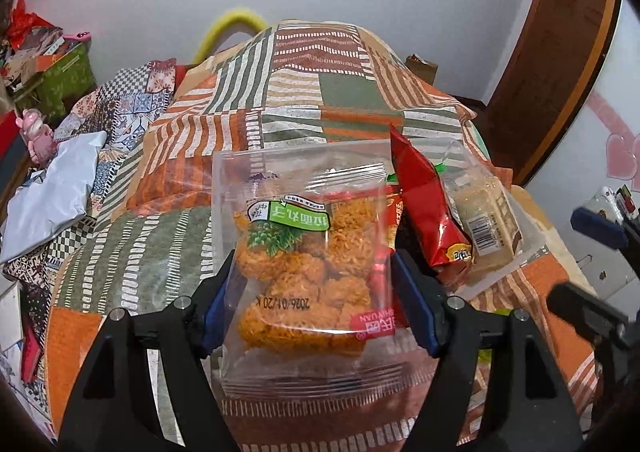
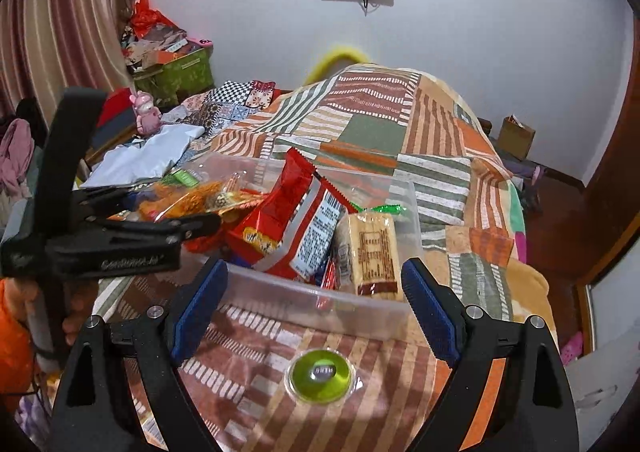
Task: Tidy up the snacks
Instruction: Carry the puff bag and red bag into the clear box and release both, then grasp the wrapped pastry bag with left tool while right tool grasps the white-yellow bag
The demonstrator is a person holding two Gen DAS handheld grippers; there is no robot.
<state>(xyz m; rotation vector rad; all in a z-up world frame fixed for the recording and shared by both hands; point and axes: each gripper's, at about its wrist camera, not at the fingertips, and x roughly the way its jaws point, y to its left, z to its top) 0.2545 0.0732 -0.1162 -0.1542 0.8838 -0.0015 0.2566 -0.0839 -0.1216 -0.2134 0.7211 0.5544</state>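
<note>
— Two grippers at work. What's nearest?

— Right gripper (image 2: 316, 312): jaws apart, empty, over a green jelly cup (image 2: 319, 374) on the bed (image 2: 360, 120), probably next to go.

— And the left?

— Left gripper (image 1: 310, 300): jaws clamped on a clear noodle-ball bag (image 1: 304, 252), held above the bin (image 2: 304, 300), likely to drop it in.

— Any writing?

— "2026/01/20 K" and part of "SHIYUAN", upside down.

— What's in the bin?

— A red packet (image 2: 288, 220) and a cracker pack (image 2: 370, 252), both leaning, barcodes showing, text too small.
</note>
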